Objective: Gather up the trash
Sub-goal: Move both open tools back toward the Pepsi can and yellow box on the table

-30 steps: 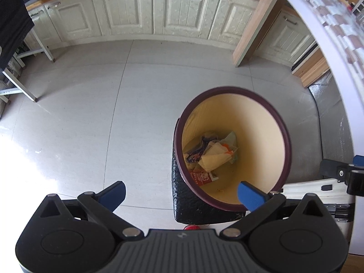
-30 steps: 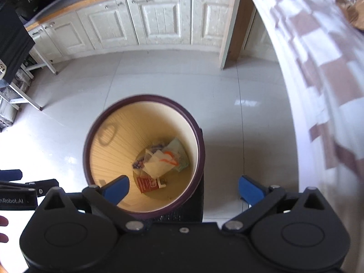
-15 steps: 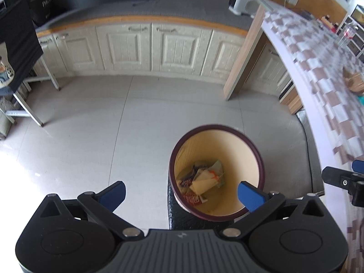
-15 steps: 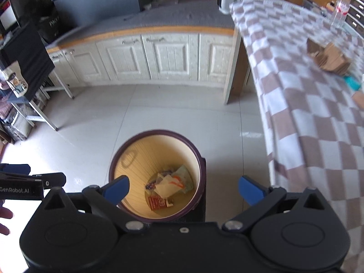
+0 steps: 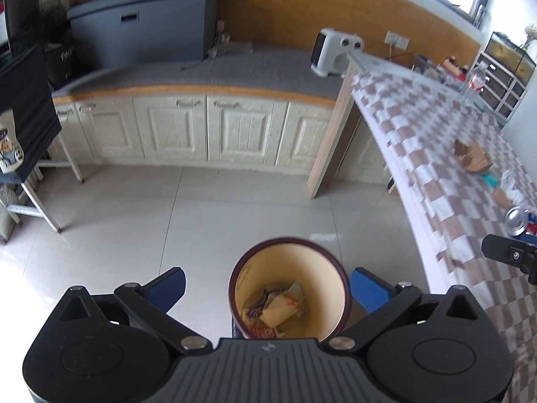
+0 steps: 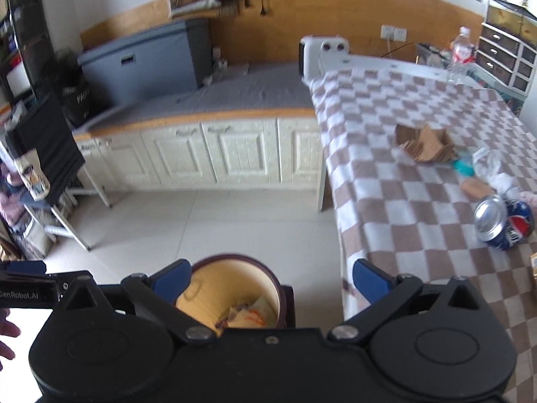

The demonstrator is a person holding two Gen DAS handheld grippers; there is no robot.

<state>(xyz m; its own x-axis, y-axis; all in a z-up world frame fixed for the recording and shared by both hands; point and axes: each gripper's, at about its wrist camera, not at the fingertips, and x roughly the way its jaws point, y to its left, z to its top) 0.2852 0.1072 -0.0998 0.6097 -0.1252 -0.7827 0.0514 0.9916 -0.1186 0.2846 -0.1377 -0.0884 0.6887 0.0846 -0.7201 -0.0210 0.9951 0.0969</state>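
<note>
Both cams have tilted up since 1 s ago: the bin then filled mid-frame, now it sits low by the fingers, and the counter, wall and table top have come into view.

Left-wrist view, L to R: black stand w/ a mug at far left, cream cabinets under a grey counter, white heater at the counter's end, then the checked table along the right. Left gripper is released, blue fingers spread wide w/ nothing between them. The bin stands on the floor tiles just beside the table edge, showing between the fingers; paper and wrappers lie at its bottom. On the table: brown cardboard, a teal scrap, a can on its side at far right. The other gripper's black tip pokes in near the can.

Right-wrist view, L to R: left gripper's tip at far left edge, stand, cabinets, heater, table. Right gripper is also released, fingers wide apart and empty. Bin low centre, partly hidden by the gripper body, trash inside. Table trash toward the right: cardboard, teal scrap, clear plastic, a tan piece, blue Pepsi can lying w/ its top facing the cam. A water bottle stands upright at the table's far end.
</note>
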